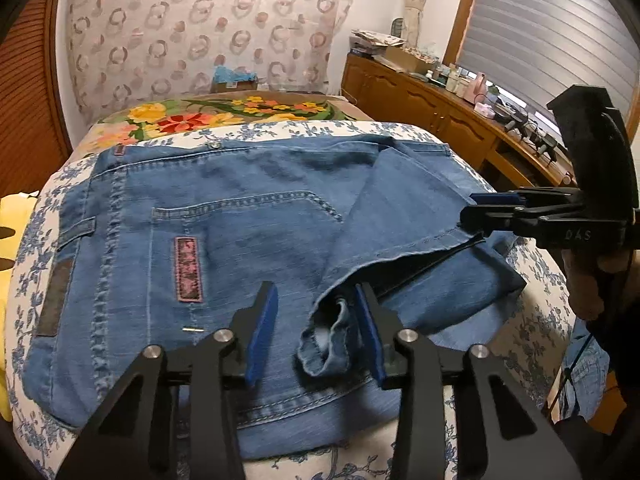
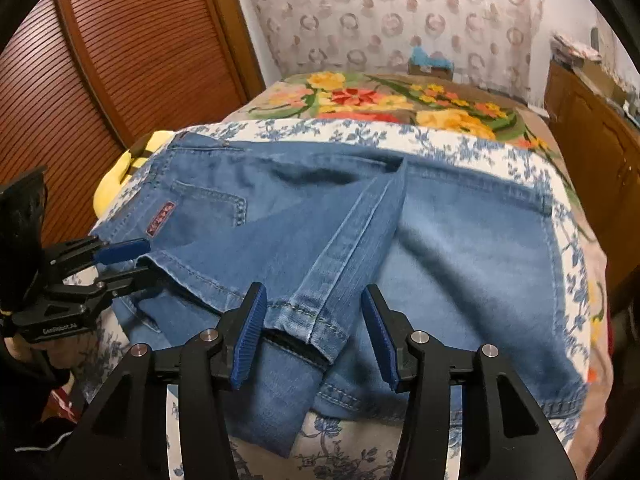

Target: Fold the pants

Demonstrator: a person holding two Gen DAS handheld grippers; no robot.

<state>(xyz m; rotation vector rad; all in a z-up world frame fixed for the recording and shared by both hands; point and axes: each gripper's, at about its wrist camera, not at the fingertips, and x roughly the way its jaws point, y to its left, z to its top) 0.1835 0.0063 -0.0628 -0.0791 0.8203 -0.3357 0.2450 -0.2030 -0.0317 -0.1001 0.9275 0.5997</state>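
While jeans [image 1: 224, 220] lie folded on bed [image 1: 28, 240], left gripper [image 1: 316, 332] is spread around hem. Right gripper [image 2: 314, 330] spread too, hem edge btwn fingers.

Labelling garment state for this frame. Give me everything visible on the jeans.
The jeans are mid-blue washed denim, lying flat on a blue floral bedspread, back side up: patch pocket with a pink tab, belt loop, waistband rivet. The leg ends are folded back over the seat, hems toward the cameras, one hem corner curled. Left gripper and right gripper both stand open around the hem edge, not clamping.
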